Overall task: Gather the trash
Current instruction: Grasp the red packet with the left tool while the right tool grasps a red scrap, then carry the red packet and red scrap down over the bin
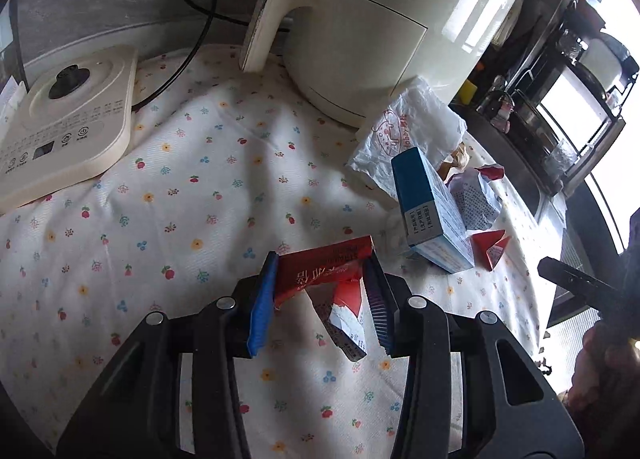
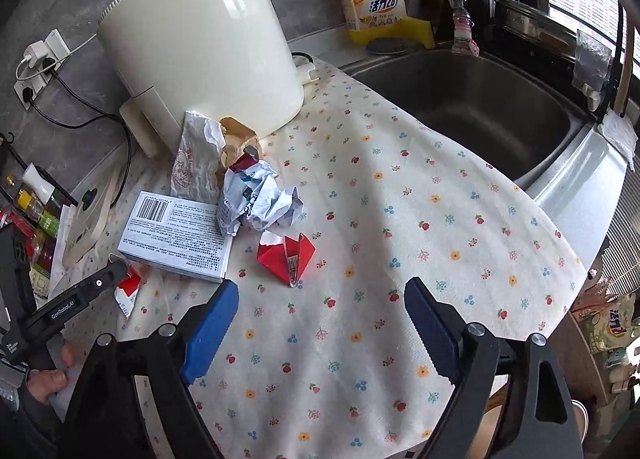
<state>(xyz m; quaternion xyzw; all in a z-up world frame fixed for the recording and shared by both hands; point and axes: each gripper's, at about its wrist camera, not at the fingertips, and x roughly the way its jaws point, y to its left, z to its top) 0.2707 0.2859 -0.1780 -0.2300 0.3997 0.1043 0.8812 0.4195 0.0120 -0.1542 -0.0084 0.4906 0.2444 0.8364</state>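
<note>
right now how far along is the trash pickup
Done: no collected trash shows. In hand: the left gripper is clamped on a torn red packet. Left: blue box, crumpled paper, folded red scrap and wrapper bag lie on the floral cloth. The right gripper is open, empty.

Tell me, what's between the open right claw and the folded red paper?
Only bare flowered cloth separates the right gripper from the red paper, seen in the right wrist view.

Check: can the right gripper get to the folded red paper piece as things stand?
Probably yes. The right gripper is open and empty, the red paper piece lies just ahead on bare cloth, apart from the blue box and crumpled paper. Nothing blocks the way.
</note>
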